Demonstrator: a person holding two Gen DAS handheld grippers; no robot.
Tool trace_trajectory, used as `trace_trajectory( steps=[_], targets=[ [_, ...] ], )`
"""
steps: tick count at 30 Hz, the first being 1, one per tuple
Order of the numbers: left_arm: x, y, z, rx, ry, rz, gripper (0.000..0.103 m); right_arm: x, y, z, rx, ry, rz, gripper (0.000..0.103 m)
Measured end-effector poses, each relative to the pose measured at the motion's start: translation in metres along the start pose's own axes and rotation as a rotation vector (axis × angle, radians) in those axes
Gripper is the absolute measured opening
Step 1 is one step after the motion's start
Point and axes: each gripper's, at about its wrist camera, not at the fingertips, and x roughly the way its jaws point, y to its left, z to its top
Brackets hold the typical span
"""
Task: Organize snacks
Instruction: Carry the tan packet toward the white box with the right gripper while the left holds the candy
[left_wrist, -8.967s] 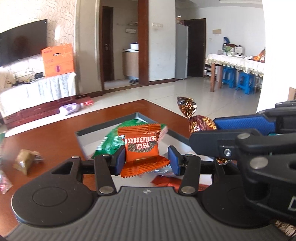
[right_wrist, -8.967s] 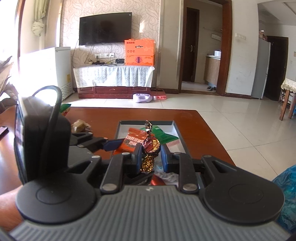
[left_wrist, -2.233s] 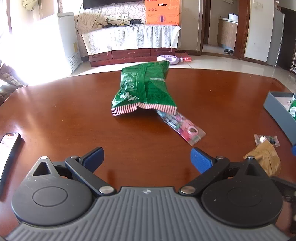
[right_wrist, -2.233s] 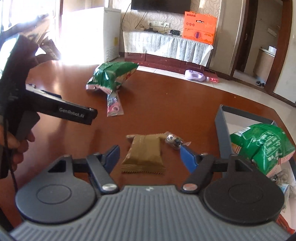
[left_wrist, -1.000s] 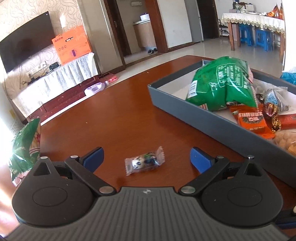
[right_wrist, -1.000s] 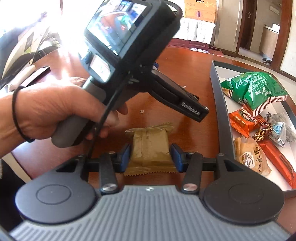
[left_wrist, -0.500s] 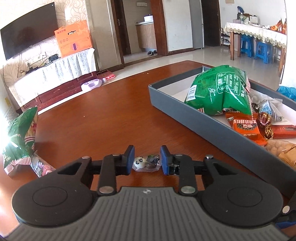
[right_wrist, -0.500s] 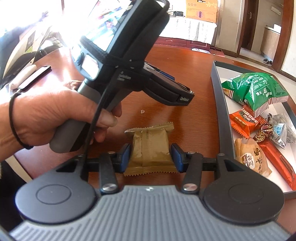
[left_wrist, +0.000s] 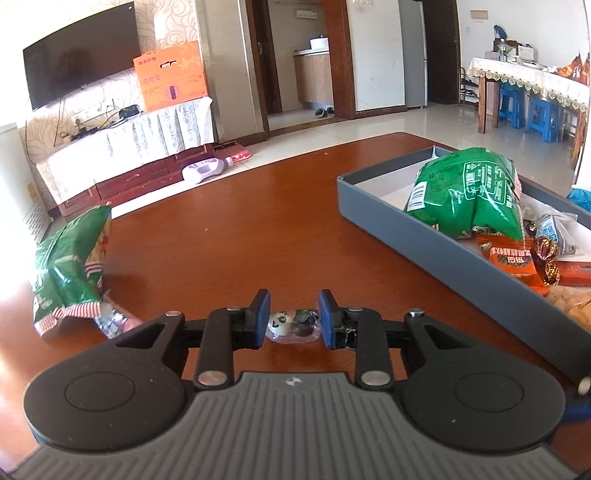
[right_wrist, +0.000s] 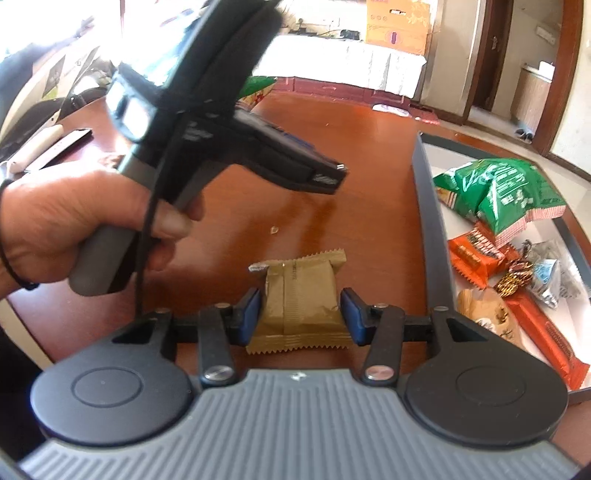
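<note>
In the left wrist view my left gripper (left_wrist: 293, 317) is shut on a small clear-wrapped candy (left_wrist: 292, 326) just above the brown table. The grey tray (left_wrist: 424, 236) lies to its right with a green snack bag (left_wrist: 465, 192), an orange packet (left_wrist: 511, 260) and other wrapped snacks inside. In the right wrist view my right gripper (right_wrist: 301, 314) is shut on a tan snack packet (right_wrist: 301, 301) that rests on the table. The same tray (right_wrist: 430, 229) runs along its right side. A hand holds the left gripper's body (right_wrist: 229, 125) up at the left; its fingertips are hidden there.
A second green snack bag (left_wrist: 70, 266) lies on the table at the left, with a small pink packet (left_wrist: 114, 321) at its near end. A phone (right_wrist: 62, 146) lies at the table's far left edge. A crumb (right_wrist: 273, 230) sits ahead of the tan packet.
My left gripper closed on the clear-wrapped candy and lifted it slightly, swinging left. The right gripper kept still, gripping the tan packet.
</note>
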Motion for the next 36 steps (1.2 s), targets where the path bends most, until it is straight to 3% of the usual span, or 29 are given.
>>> trace_trajectory(
  steps=[7, 11, 23, 25, 31, 36],
  targets=[
    [-0.013, 0.011, -0.007, -0.007, 0.008, 0.041, 0.033, -0.006, -0.003, 0.003, 0.033, -0.047, -0.024, 0.046],
    [-0.015, 0.014, -0.016, -0.005, 0.04, 0.063, 0.033, 0.003, -0.006, 0.003, 0.028, 0.007, -0.023, 0.047],
    [-0.019, 0.014, -0.025, 0.023, 0.043, 0.077, 0.036, 0.006, -0.013, 0.001, 0.063, 0.002, 0.014, 0.051],
    [-0.018, 0.015, -0.025, 0.02, 0.041, 0.068, 0.035, 0.002, -0.011, 0.004, 0.039, 0.002, 0.003, 0.045],
    [-0.022, 0.015, -0.026, 0.03, 0.034, 0.08, 0.033, -0.011, -0.005, 0.009, -0.003, -0.068, -0.036, 0.043],
    [-0.032, 0.012, -0.026, 0.061, 0.011, 0.117, 0.033, -0.026, -0.019, 0.015, 0.041, -0.147, -0.075, 0.043]
  ],
)
